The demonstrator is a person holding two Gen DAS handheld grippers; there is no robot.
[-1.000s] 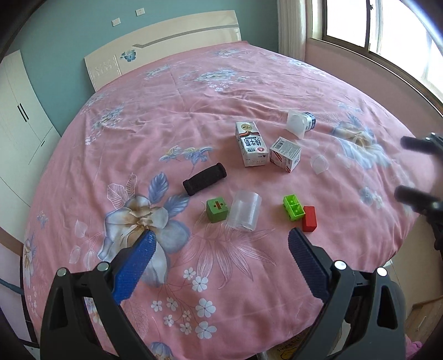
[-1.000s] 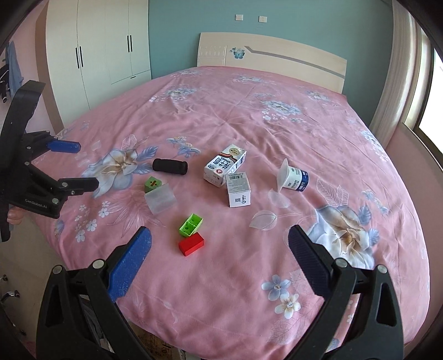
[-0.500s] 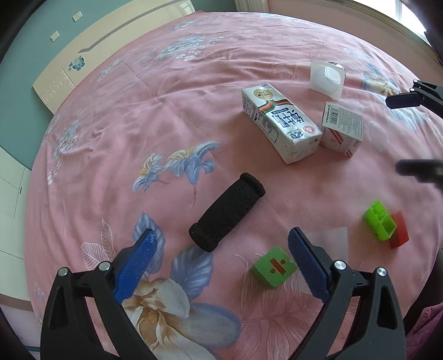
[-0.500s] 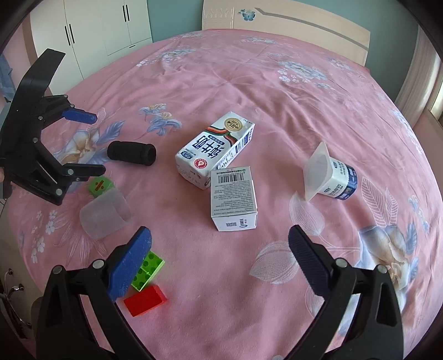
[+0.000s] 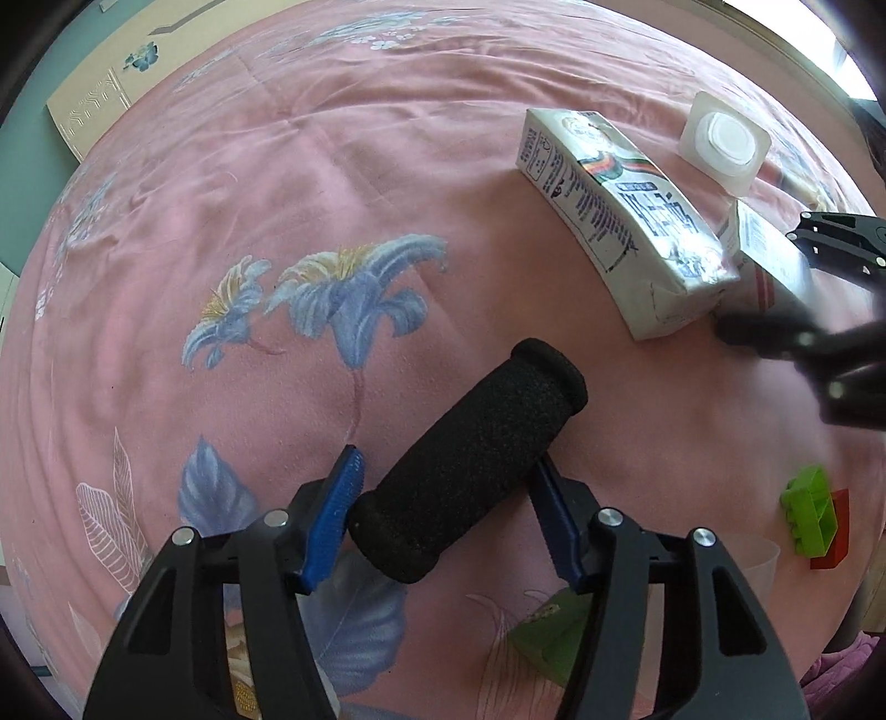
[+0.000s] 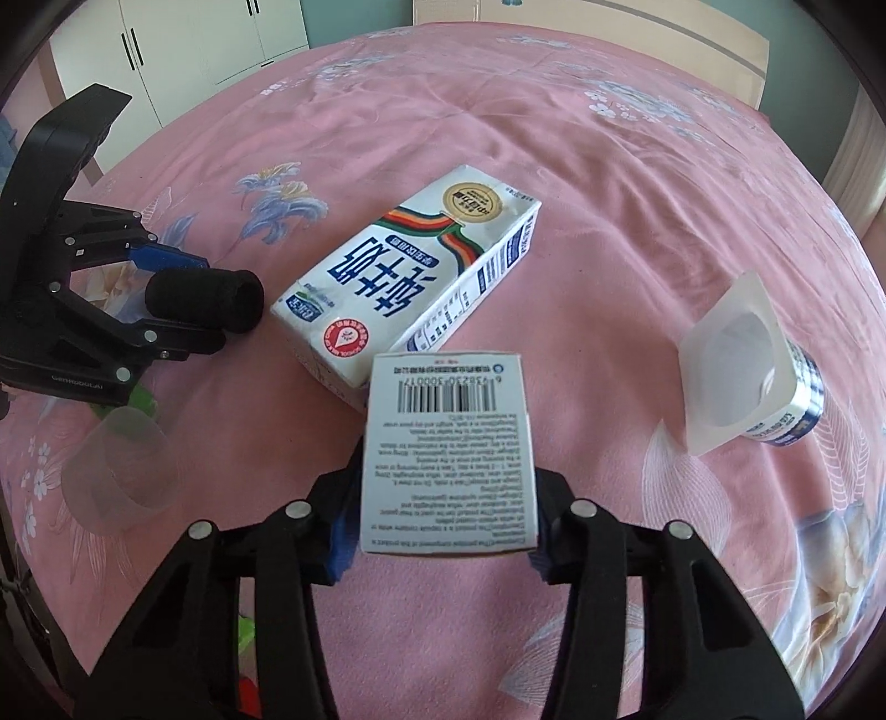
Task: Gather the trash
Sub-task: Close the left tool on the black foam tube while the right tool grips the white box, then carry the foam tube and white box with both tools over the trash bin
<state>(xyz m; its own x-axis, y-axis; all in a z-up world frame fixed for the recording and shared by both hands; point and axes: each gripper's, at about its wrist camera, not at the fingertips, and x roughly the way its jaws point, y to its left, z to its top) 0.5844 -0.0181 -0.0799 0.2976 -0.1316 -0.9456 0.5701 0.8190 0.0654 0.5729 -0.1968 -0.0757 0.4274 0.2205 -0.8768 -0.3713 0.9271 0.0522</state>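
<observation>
Grippers first: our left gripper (image 5: 443,512) is down over the black foam roller (image 5: 470,465), jaws closing w/ the roller between the blue pads (image 5: 340,512); left pad looks right at the foam, right pad mostly hidden behind it, so we can't call full contact. Our right gripper (image 6: 440,523) has its jaws closed on the small white box (image 6: 448,451), barcode face up, pads pressed to both long sides.

Bed (image 5: 387,183) carries everything: pink floral cover, headboard at the far edge. Roller lies at a slant roughly mid-bed, near end between our left pads. Milk carton (image 6: 410,293) lies flat on its side just beyond the small box; their corners look to touch, can't be sure. Yogurt cup (image 6: 747,376) is tipped on its side, mouth facing us, well apart from the box toward the window-side edge. Clear plastic cup (image 6: 119,465) lies near the front edge of the bed, beside the left gripper's frame. In the left wrist view a lime green brick (image 5: 808,518) sits touching a red brick (image 5: 833,529), also near the front edge; a dark green block (image 5: 554,631) shows partly under our right finger arm. Wardrobe (image 6: 210,39) stands past the bed's far left corner.
</observation>
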